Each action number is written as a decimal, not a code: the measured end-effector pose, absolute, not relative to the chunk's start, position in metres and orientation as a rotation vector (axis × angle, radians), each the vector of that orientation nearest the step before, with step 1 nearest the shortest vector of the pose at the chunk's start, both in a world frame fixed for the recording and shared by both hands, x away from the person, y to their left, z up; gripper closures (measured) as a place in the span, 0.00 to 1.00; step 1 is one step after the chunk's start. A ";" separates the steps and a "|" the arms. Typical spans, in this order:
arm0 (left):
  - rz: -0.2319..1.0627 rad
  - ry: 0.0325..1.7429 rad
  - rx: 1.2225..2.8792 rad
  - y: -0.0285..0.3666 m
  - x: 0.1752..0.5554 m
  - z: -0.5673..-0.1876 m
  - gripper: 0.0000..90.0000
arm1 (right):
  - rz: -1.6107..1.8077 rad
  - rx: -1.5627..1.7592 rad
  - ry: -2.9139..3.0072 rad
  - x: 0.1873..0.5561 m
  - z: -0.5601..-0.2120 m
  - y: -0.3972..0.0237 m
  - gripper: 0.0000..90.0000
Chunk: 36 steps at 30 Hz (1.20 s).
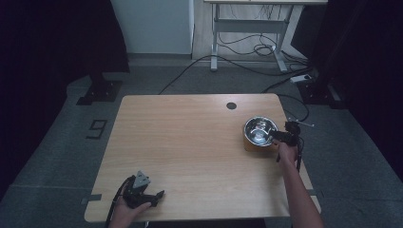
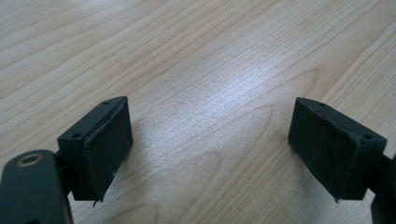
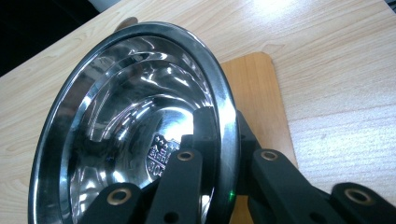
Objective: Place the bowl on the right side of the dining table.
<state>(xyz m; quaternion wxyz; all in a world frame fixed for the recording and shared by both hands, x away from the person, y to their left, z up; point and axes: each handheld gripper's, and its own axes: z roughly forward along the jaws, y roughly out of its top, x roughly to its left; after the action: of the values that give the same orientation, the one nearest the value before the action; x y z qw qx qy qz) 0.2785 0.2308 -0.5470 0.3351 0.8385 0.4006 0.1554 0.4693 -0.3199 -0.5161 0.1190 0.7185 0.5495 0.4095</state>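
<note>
My right claw (image 3: pixel 219 154) is clenched on the rim of the steel bowl (image 3: pixel 135 135), tilted over the wooden board (image 3: pixel 254 98) near the bench's (image 1: pixel 190 142) right edge. My left claw (image 2: pixel 210 154) rests released by the near-left corner. Next, I judge: set the bowl down level.

Grey floor (image 1: pixel 62 142), perhaps carpet; dim room

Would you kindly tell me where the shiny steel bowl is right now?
In the high view the shiny steel bowl is near the table's right edge, over a small wooden board, its rim pinched by the right gripper.
</note>
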 end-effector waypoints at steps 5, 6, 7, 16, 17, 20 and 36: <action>0.406 1.045 2.188 0.231 0.279 -0.547 0.15 | 1.181 2.114 1.603 0.474 -0.522 -0.320 0.95; 0.406 1.045 2.188 0.231 0.279 -0.547 0.15 | 1.179 2.118 1.601 0.474 -0.524 -0.320 0.95; 0.406 1.045 2.188 0.231 0.279 -0.547 0.15 | 1.179 2.123 1.597 0.475 -0.525 -0.320 0.95; 0.405 1.045 2.188 0.231 0.279 -0.547 0.15 | 1.153 2.138 1.587 0.479 -0.531 -0.320 0.95; 0.406 1.045 2.187 0.231 0.278 -0.547 0.15 | 1.144 2.140 1.588 0.479 -0.531 -0.320 0.95; 0.406 1.045 2.188 0.231 0.279 -0.547 0.15 | 1.146 2.141 1.586 0.479 -0.532 -0.320 0.94; 0.405 1.045 2.187 0.231 0.278 -0.547 0.15 | 1.074 2.077 1.634 0.479 -0.533 -0.316 0.77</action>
<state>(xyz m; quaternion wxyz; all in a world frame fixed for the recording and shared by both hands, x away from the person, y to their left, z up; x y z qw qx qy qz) 0.2785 0.2308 -0.5470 0.3352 0.8385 0.4006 0.1554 0.4794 -0.3162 -0.5333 0.1437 0.7205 0.5668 0.3727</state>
